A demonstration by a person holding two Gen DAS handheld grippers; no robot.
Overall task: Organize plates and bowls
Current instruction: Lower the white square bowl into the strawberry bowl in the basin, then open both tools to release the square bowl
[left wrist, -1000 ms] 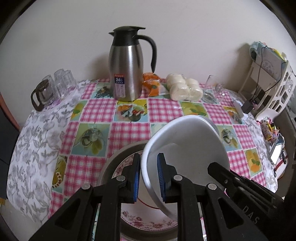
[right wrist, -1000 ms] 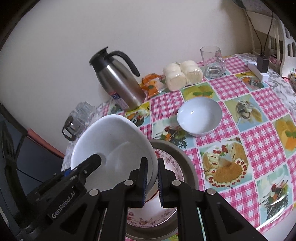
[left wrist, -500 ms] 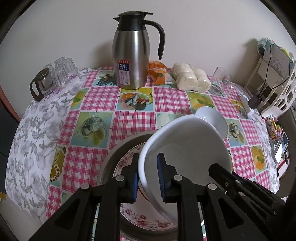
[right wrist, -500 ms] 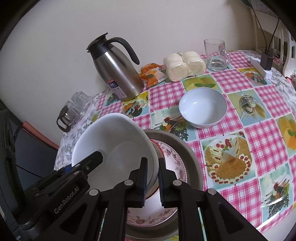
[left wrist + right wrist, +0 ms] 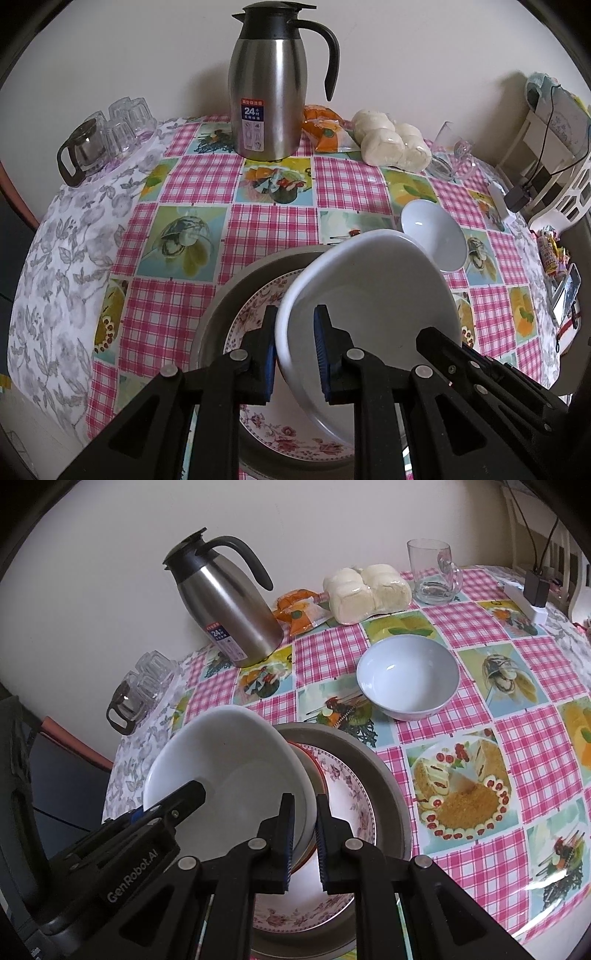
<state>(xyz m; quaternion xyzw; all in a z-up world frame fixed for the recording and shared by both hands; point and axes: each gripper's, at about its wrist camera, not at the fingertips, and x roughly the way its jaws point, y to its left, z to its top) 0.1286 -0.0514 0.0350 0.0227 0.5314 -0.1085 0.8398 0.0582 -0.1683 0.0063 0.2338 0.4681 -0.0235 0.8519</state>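
Both of your grippers are on the big white bowl (image 5: 373, 295): your left gripper (image 5: 294, 354) has its jaws clamped across the bowl's left rim, one blue pad inside and one outside, and your right gripper (image 5: 304, 840) is clenched on the opposite rim the same way. In the left wrist view your right gripper (image 5: 480, 365) shows at the near right edge of the bowl; in the right wrist view your left gripper (image 5: 166, 812) shows at the bowl's near left. The bowl (image 5: 229, 771) is tilted and sits over the floral plate (image 5: 347, 794), which lies inside the grey dish (image 5: 380, 771) at the near edge of the table (image 5: 535, 746). A red rim shows just under the bowl on the plate side; can't tell what it belongs to. The small white bowl (image 5: 408, 675) stands upright on the checked cloth, further back and to the right, apart from the stack. Far side, by the wall: steel jug (image 5: 267, 81), orange packet (image 5: 325, 129), wrapped buns (image 5: 391, 140), glass mug (image 5: 434, 572). Far left: a cluster of glasses (image 5: 107, 133).
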